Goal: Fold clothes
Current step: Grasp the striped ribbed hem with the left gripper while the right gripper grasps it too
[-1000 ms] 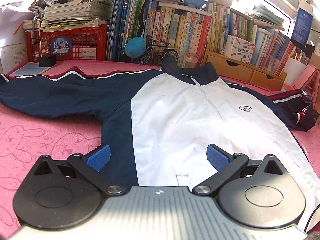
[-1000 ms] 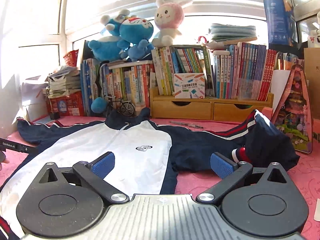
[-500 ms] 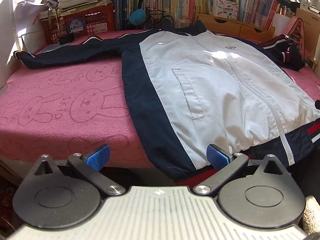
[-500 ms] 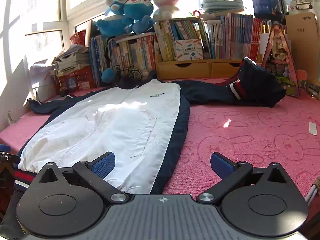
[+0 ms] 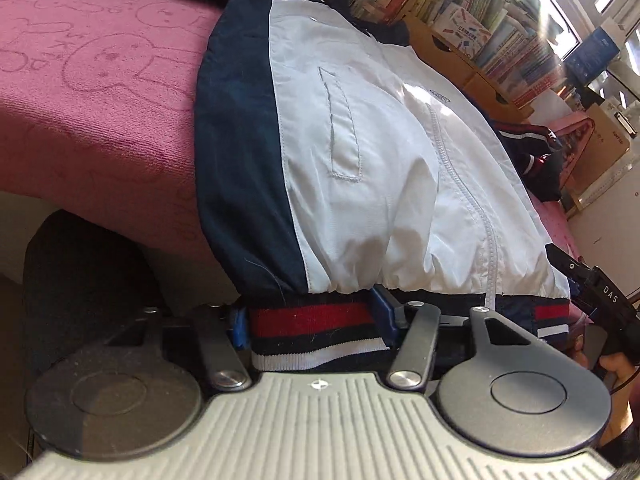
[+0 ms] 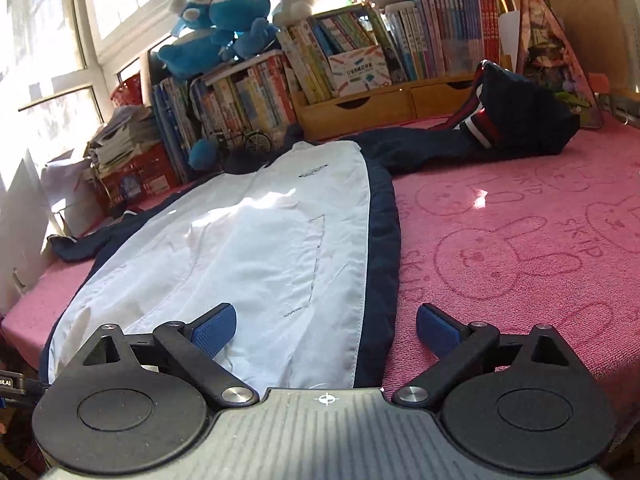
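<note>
Pink towel-covered table [image 6: 520, 240] — jacket [image 6: 248, 248] flat on it, hem overhanging.

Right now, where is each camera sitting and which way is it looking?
Left wrist: on the left gripper, at the table edge, looking up the jacket; its jaws are closing around the striped hem; the right gripper shows at right.
Right wrist: on the right gripper, facing the bookshelf across the jacket, jaws closing, hem corner between them.
Shared: jacket, bookshelf, pink cover.

Black grippers [image 6: 325, 324], blue-padded jaws.
</note>
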The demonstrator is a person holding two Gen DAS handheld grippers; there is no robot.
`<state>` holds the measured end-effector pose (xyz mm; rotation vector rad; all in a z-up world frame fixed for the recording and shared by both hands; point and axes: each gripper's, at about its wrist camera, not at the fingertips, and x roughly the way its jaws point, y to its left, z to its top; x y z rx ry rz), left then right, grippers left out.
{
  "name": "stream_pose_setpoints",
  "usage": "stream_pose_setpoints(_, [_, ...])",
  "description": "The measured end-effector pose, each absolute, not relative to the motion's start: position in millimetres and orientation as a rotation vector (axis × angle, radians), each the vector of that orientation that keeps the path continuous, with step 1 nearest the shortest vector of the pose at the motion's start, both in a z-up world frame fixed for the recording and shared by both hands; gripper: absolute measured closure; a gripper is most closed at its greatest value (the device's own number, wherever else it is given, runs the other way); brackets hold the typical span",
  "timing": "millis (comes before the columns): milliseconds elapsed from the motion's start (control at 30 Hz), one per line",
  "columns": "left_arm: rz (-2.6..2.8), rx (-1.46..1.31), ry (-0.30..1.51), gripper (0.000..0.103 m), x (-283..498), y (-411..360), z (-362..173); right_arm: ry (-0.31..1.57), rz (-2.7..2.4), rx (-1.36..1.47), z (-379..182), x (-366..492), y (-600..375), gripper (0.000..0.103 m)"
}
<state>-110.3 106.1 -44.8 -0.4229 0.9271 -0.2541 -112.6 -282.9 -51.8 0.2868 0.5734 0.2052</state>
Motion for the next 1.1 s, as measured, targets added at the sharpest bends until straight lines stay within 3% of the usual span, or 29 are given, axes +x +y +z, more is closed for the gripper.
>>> stream_pose_setpoints(33, [-0.257, -0.421, 0.92, 0.058, -112, 108, -40, 0.583, 0.217, 0.299, -50, -113, -284, 0.022])
stream_pose_setpoints(100, [-0.263, -0.417, 0.907, 0.067, -117, 111, -29, 0.614, 0.226, 0.287, -46, -113, -280, 0.053])
stream_pose_setpoints(133, [-0.276, -0.427, 0.898, 0.075, -118, 116, -25, 0.623, 0.233, 0.292, -43, -113, -278, 0.061])
stream_pose_setpoints(167, [-0.293, -0.463, 0.885, 0.081, -118, 125, -20, 0.627, 0.248, 0.315, -40, -112, -279, 0.077])
stream_pose_setpoints(200, [-0.311, -0.499, 0.872, 0.084, -117, 134, -15, 0.626, 0.269, 0.346, -35, -111, -279, 0.086])
stream_pose_setpoints(267, [-0.319, -0.569, 0.827, 0.086, -118, 157, -5, 0.613, 0.319, 0.38, -23, -111, -278, 0.09])
stream_pose_setpoints(400, [-0.202, -0.558, 0.726, 0.086, -123, 189, 17, 0.591, 0.439, 0.289, 9, -119, -255, 0.091])
stream_pose_setpoints(533, [-0.097, -0.49, 0.803, 0.082, -120, 186, -6, 0.68, 0.453, 0.099, -3, -121, -229, 0.091])
stream_pose_setpoints(667, [-0.002, -0.413, 0.893, 0.066, -128, 186, -31, 0.752, 0.428, 0.029, -22, -124, -230, 0.089])
stream_pose_setpoints(767, [0.17, -0.248, 0.9, 0.067, -140, 193, -29, 0.737, 0.377, -0.064, -14, -133, -240, 0.079])
stream_pose_setpoints(933, [0.247, -0.073, 0.849, 0.069, -154, 201, -7, 0.616, 0.266, -0.177, 17, -143, -257, 0.073])
stream_pose_setpoints(1000, [0.104, -0.101, 0.784, 0.068, -148, 184, 7, 0.556, 0.32, -0.17, 27, -141, -246, 0.054])
stream_pose_setpoints(1100, [-0.109, -0.115, 0.689, 0.067, -124, 141, 17, 0.493, 0.473, -0.205, 25, -138, -199, 0.051])
